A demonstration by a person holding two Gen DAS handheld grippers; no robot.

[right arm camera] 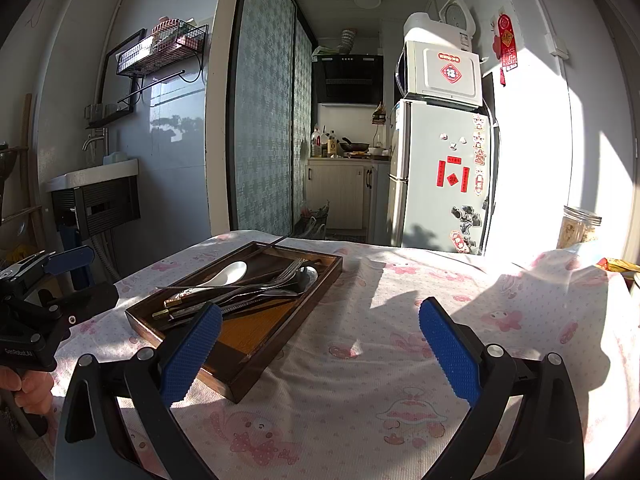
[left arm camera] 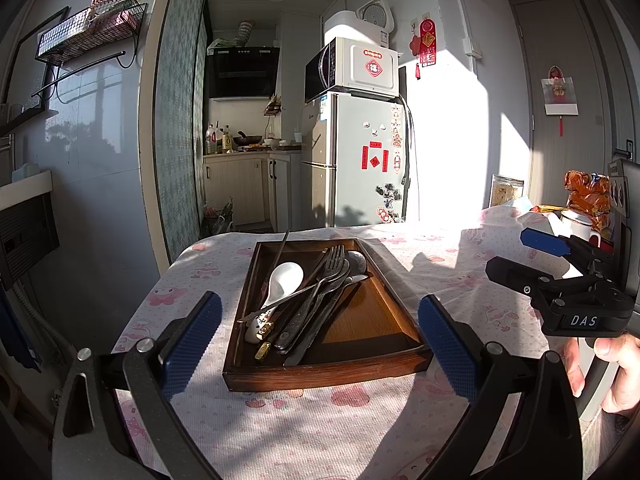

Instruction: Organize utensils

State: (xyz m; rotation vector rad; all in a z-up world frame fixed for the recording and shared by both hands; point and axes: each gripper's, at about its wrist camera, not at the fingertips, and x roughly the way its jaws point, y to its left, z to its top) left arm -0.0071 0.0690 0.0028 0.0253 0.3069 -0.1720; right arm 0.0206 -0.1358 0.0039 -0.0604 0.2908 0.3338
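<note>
My left gripper [left arm camera: 320, 344] has its blue pads spread wide and it holds nothing; it hangs over the near edge of the wooden tray [left arm camera: 404, 320], which sits between the two pads in the left wrist view. My right gripper [right arm camera: 320, 350] is also wide apart and empty, over the bare tablecloth [right arm camera: 360, 400] just to the right of the tray.

The tray is a shallow dark box on the cloth, with its long side running away from me. All utensils lie in a loose heap in the left half of the tray; the right half shows only the bare orange-brown bottom. In the heap I see a white ceramic spoon [left arm camera: 280, 280], bowl at the far end and handle toward the near edge. A metal fork [left arm camera: 326, 276] lies slanted, tines toward the far right corner of the tray. Beside the fork a metal spoon [left arm camera: 356, 262] rests near the far edge. Dark chopsticks [left arm camera: 276, 264] run along the left wall of the tray, and one tip sticks out over the far rim.
</note>
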